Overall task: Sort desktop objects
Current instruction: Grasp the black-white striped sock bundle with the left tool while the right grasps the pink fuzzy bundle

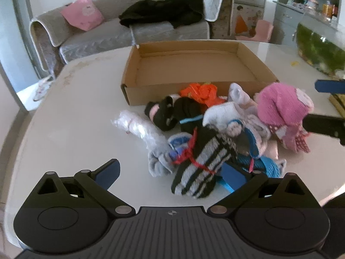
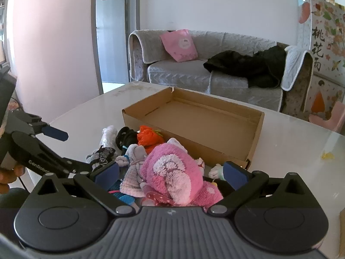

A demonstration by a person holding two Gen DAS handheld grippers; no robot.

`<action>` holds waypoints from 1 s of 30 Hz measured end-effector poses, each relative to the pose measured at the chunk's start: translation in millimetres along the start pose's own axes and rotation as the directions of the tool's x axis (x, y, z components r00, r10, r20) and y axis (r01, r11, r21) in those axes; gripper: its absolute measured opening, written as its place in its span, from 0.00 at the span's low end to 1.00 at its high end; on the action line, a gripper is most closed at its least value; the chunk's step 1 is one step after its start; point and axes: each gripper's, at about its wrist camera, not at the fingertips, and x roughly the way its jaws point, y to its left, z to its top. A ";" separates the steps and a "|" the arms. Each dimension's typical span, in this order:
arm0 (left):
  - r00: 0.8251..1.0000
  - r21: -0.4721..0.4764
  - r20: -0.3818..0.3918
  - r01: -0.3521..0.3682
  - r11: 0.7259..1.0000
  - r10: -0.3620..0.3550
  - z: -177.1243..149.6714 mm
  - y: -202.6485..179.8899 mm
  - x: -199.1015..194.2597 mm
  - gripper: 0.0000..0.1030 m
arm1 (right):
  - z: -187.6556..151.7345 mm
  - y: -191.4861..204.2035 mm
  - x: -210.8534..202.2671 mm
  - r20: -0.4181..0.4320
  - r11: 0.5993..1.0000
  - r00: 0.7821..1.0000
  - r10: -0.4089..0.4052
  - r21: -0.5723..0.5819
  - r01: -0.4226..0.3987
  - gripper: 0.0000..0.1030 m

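A heap of rolled socks lies on the white table [image 1: 75,118] in front of an empty cardboard box [image 1: 133,92]. My left gripper [image 1: 170,176] is open just above the heap's near end, and a black-and-grey striped sock bundle [image 1: 200,166] tied with red string lies between its fingers. The heap also holds an orange bundle [image 1: 200,92], black socks [image 1: 163,114], a plastic-wrapped roll [image 1: 140,127] and a fluffy pink bundle [image 1: 282,110]. In the right wrist view my right gripper [image 2: 170,173] is open astride the pink bundle [image 2: 172,172], its pads apart from it. The left gripper [image 2: 73,151] shows at left.
The box [image 2: 256,133] stands behind the heap, with bare table [image 2: 291,151] to its right holding a yellow scrap [image 2: 327,155]. A planted tank [image 1: 319,51] sits at the table's far right. A grey sofa [image 2: 194,71] lies beyond. A hand [image 2: 8,177] holds the left gripper.
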 end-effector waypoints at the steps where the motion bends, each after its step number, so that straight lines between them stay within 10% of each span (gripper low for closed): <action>1: 1.000 0.000 -0.004 0.011 1.000 -0.011 -2.2 1.7 1.0 0.92 | -0.2 1.0 0.4 0.005 1.000 1.000 -0.006 -0.010 0.006 0.99; 6: 0.997 -0.001 -0.049 0.064 0.998 -0.064 -5.1 3.9 13.9 0.71 | -2.4 3.7 9.9 -0.002 0.998 0.999 -0.034 -0.048 0.034 0.93; 13: 0.994 0.044 -0.026 0.109 0.993 -0.108 -0.8 -4.5 27.2 0.79 | -10.5 4.6 24.1 -0.032 0.996 0.999 -0.044 -0.073 0.041 0.94; 30: 0.957 0.055 -0.070 0.287 0.956 -0.283 5.6 -19.7 51.8 0.53 | -20.7 -8.7 44.1 -0.061 0.999 0.998 0.021 -0.044 -0.024 0.76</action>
